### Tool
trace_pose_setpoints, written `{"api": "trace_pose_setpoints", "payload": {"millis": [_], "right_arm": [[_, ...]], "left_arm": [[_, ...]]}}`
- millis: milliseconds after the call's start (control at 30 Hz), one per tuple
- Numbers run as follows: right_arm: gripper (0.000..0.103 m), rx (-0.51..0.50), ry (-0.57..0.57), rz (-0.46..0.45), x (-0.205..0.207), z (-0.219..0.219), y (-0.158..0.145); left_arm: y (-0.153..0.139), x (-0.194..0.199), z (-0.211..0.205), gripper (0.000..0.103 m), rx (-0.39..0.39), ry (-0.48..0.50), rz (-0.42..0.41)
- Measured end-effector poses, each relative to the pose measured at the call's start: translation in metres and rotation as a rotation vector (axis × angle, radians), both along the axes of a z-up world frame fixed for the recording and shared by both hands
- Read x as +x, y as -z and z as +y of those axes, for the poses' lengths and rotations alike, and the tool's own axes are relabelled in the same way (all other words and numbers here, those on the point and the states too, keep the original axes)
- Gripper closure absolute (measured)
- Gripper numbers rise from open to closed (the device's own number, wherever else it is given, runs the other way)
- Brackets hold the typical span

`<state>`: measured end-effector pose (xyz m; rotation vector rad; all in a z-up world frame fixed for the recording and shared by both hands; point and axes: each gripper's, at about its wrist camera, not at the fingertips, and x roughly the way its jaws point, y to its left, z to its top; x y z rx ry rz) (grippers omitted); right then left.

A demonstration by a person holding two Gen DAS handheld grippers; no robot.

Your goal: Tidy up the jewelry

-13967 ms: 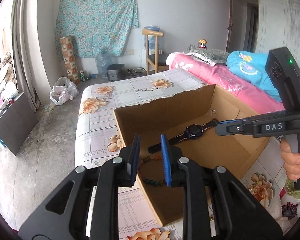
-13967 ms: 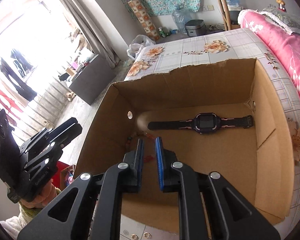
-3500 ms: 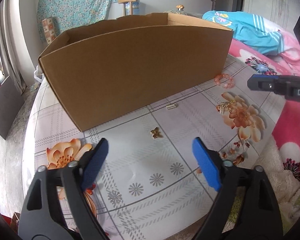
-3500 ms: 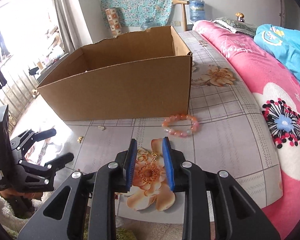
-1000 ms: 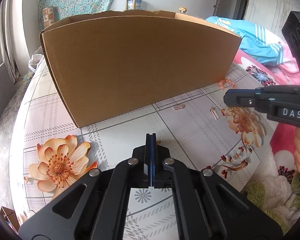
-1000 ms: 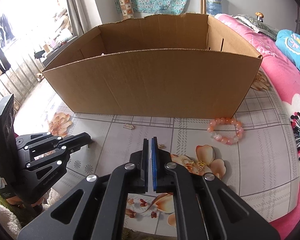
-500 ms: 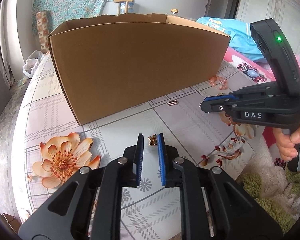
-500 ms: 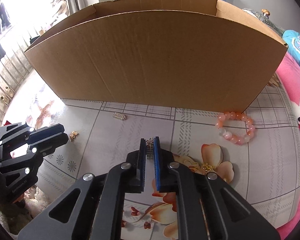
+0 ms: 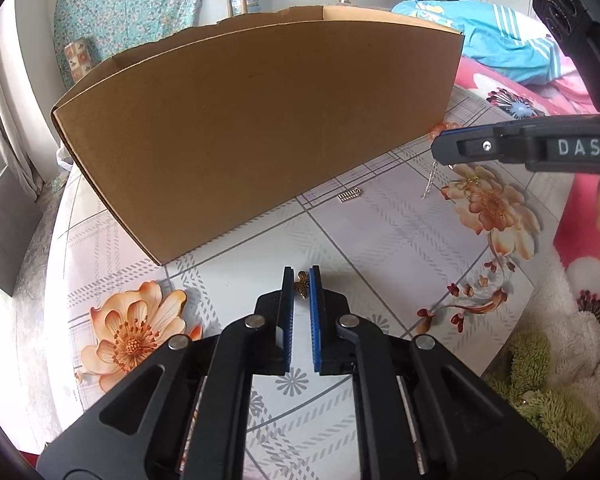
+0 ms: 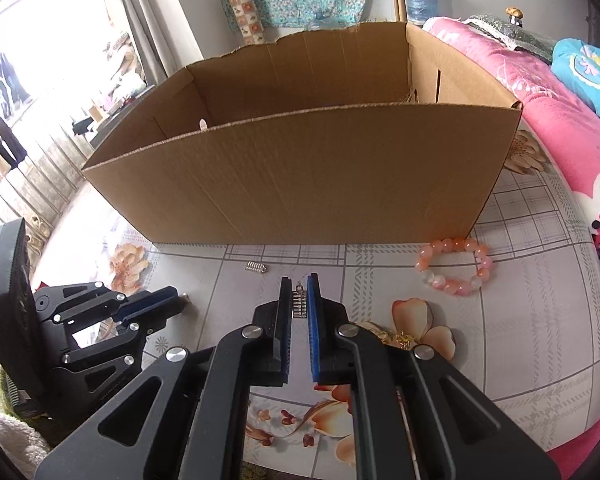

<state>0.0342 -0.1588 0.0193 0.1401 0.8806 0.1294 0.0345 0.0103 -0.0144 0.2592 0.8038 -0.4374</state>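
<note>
A gold butterfly charm [image 9: 302, 281] sits between the tips of my left gripper [image 9: 301, 280], low over the floral tablecloth; the jaws are closing and the pads touch it on both sides. My right gripper [image 10: 299, 284] is shut on a silver bar earring [image 10: 299, 303]. In the left wrist view that earring [image 9: 429, 181] dangles from the right gripper [image 9: 440, 148], clear of the cloth. The left gripper [image 10: 176, 298] shows at the right wrist view's lower left. The open cardboard box [image 10: 300, 184] stands just behind both.
A small silver spring-like piece [image 10: 255, 267] lies near the box front. A pink bead bracelet [image 10: 456, 266] rests at the box's right corner. Gold earrings [image 10: 396, 336] lie on a printed flower. A pink bed [image 10: 540, 92] borders the table on the right.
The left jaws went from fully shut to apart around the butterfly charm, then narrowed on it. The right gripper rose with the silver earring and now sees into the box.
</note>
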Motion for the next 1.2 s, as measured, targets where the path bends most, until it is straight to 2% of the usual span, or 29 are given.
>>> {"api": "trace_pose_setpoints", "payload": {"millis": [33,67,267,400,567,767,833,933,1000,1100,1200], "right_arm": [[0.095,0.018,0.000,-0.007,-0.001,-0.003,-0.002],[0.095,0.032,0.003,-0.014,-0.003,-0.004,-0.003],[0.095,0.077,-0.001,-0.067,-0.004,-0.004,-0.018],[0.095,0.094,-0.015,-0.112,-0.009,-0.008,-0.036],[0.095,0.123,-0.046,-0.183,-0.007,-0.015,-0.068],[0.095,0.068,-0.109,-0.283,0.017,-0.010,-0.115],[0.095,0.065,-0.122,-0.283,0.033,-0.011,-0.122],[0.095,0.097,-0.135,-0.239,0.064,-0.017,-0.122],[0.095,0.105,-0.133,-0.213,0.079,-0.020,-0.120],[0.095,0.143,-0.139,-0.178,0.095,-0.026,-0.114],[0.095,0.151,-0.139,-0.190,0.095,-0.029,-0.116]], "left_arm": [[0.000,0.000,0.000,0.097,0.005,0.000,0.001],[-0.001,0.001,-0.001,0.103,0.006,0.003,-0.002],[-0.008,0.003,0.005,0.103,-0.030,-0.022,0.015],[-0.026,-0.005,0.011,0.103,-0.068,-0.018,-0.004],[-0.071,-0.017,0.016,0.103,-0.159,0.029,-0.065],[-0.136,-0.007,0.010,0.103,-0.245,0.105,-0.214],[-0.147,0.011,0.004,0.103,-0.236,0.103,-0.238],[-0.153,0.048,-0.002,0.103,-0.249,0.086,-0.181],[-0.153,0.066,-0.004,0.103,-0.220,0.056,-0.165],[-0.154,0.070,0.001,0.103,-0.225,0.032,-0.158],[-0.154,0.054,0.012,0.103,-0.246,0.062,-0.146]]}}
